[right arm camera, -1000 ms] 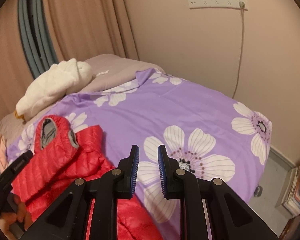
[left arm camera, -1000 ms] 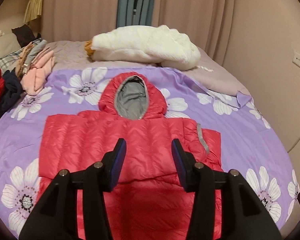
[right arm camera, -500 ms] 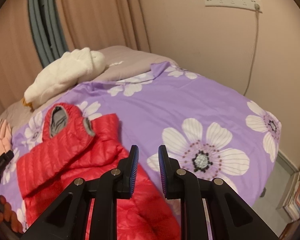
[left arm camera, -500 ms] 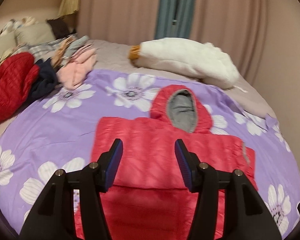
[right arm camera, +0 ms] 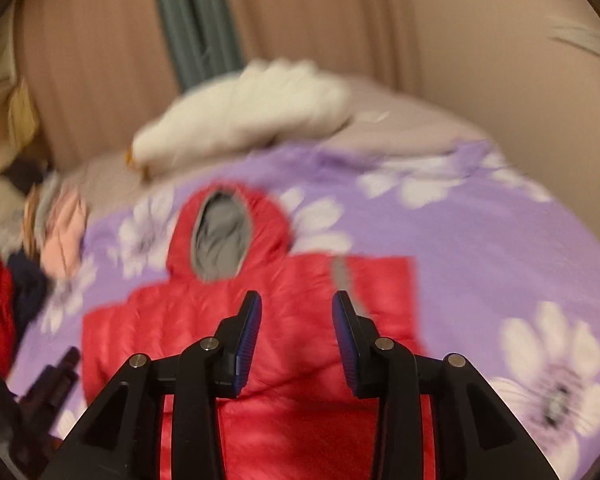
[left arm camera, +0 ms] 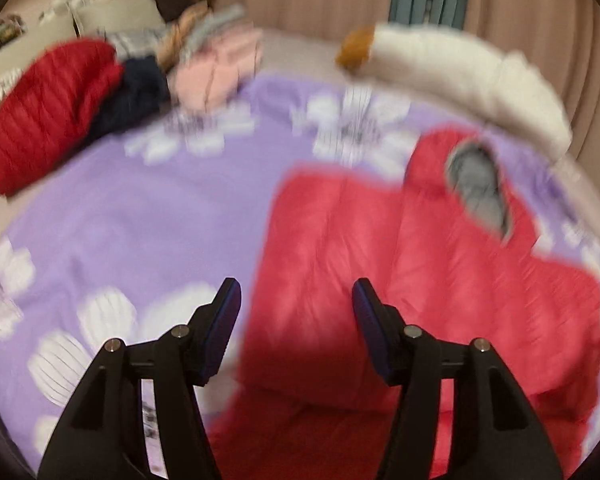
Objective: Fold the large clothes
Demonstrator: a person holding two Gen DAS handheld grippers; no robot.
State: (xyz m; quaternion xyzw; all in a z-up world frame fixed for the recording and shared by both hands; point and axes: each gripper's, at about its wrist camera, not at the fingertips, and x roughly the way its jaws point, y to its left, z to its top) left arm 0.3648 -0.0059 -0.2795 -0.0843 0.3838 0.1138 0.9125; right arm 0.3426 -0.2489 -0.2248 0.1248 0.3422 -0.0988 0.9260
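A red hooded puffer jacket (right arm camera: 300, 320) lies spread flat on a bed, on a purple bedspread with white flowers (right arm camera: 480, 248). Its hood (right arm camera: 224, 236), lined in grey, points toward the far end of the bed, and its lower part reaches the near edge under both grippers.

The right gripper (right arm camera: 296, 336) hangs over the middle of the jacket's body. Its jaws are opening, with a moderate gap, nothing pinched between them and the pads clear of the fabric.

The left gripper (left arm camera: 296, 328) hangs over the jacket's left edge, where red fabric meets bare bedspread. Its jaws are opening too, fairly wide apart, and hold nothing. Part of this gripper shows at the lower left of the right wrist view.

At the far end a white fluffy garment (right arm camera: 244, 116) lies across the bed. At the far left sits a pile of clothes (left arm camera: 204, 60), with a dark red quilted item (left arm camera: 52, 108) beside it. Both views are blurred. Pinkish curtains (right arm camera: 100, 60) hang behind the bed.
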